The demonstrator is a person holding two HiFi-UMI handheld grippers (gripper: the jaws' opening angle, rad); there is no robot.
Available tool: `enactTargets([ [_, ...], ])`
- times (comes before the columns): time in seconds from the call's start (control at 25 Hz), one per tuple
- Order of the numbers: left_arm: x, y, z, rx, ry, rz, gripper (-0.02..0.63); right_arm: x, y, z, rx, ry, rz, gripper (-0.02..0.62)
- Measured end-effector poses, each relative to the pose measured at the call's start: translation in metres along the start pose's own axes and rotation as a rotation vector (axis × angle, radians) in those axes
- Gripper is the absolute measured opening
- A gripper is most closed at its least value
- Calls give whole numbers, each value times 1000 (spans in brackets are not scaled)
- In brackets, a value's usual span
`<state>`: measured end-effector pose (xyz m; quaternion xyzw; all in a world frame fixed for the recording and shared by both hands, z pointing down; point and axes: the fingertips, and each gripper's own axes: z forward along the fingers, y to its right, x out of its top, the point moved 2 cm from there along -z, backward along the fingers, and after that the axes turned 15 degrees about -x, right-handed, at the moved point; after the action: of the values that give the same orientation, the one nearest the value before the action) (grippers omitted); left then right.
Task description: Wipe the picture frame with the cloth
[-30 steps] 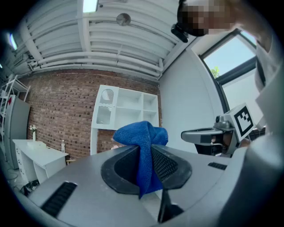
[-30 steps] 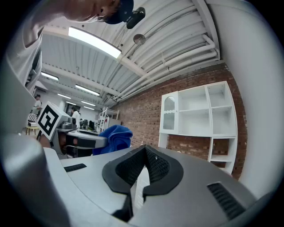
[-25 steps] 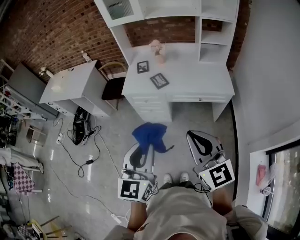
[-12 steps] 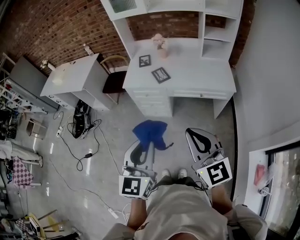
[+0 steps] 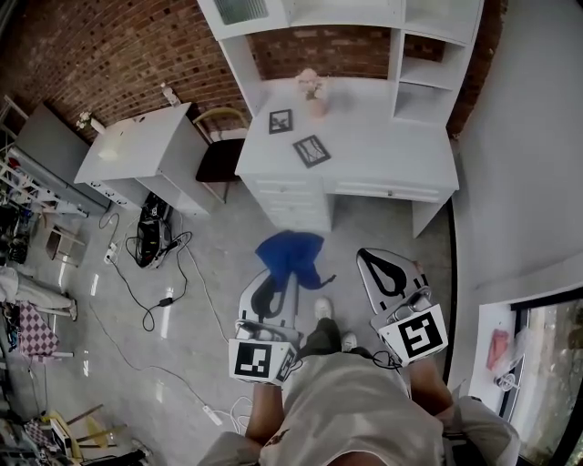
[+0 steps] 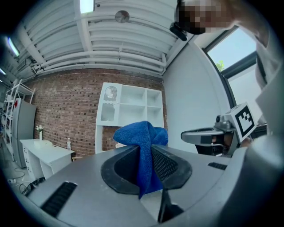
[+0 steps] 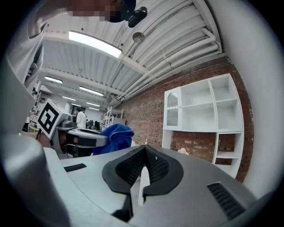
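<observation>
we hold the blue cloth [image 6: 141, 137] in the left gripper [image 6: 148, 170]. its jaws are squeezed tight on the cloth. a soft bunch pokes out past the tips. we think it is held like this so the bunch is ready to rub with. the right gripper [image 7: 143, 170] has its jaws pressed together with nothing in them. we think it is kept free in case it has to hold a frame steady.

in the head view both grippers are low in the picture, close to our body. they point up the picture at the white bench [image 5: 383, 159]. two frames are on the bench, well apart from the cloth. the near picture frame [image 5: 311, 150] looks like it lies flat. the far picture frame [image 5: 281, 121] is just behind it. we cannot tell which one we are meant to wipe. no wiping has begun yet.

a pink thing that looks like flowers [image 5: 311, 89] stands close behind the frames, so it could get bumped. white shelves [image 5: 346, 18] sit on top of the bench. a chair [image 5: 219, 164] and another white bench [image 5: 137, 159] are at the left. black wires [image 5: 159, 273] lie on the floor at the left too. the floor between us and the frames looks bare, so we think we can walk straight up.
</observation>
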<state>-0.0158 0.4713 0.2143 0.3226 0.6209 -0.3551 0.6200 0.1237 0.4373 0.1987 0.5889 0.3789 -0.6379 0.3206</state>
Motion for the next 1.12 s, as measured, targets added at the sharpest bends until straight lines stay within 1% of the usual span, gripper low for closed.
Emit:
enactTargets([
  [0.24,0,-27,17,-9,14,-7,71,-5,6,34,8,19,-37,-3],
  [0.56,-6,-74,51,-32,7,-20,71,-14,12,87,5,-13,-50,-3],
  [0.76,-6,-105,73,-58,-2,-24,71,-18,17,119,-27,-52,-33,-3],
  [0.96,-10,-134,91,-84,-14,-13,71,-22,13,151,-40,-67,-57,-3],
  [1.12,-16,-158,106,-114,-12,-24,71,-23,9,177,-54,-74,-78,-3],
])
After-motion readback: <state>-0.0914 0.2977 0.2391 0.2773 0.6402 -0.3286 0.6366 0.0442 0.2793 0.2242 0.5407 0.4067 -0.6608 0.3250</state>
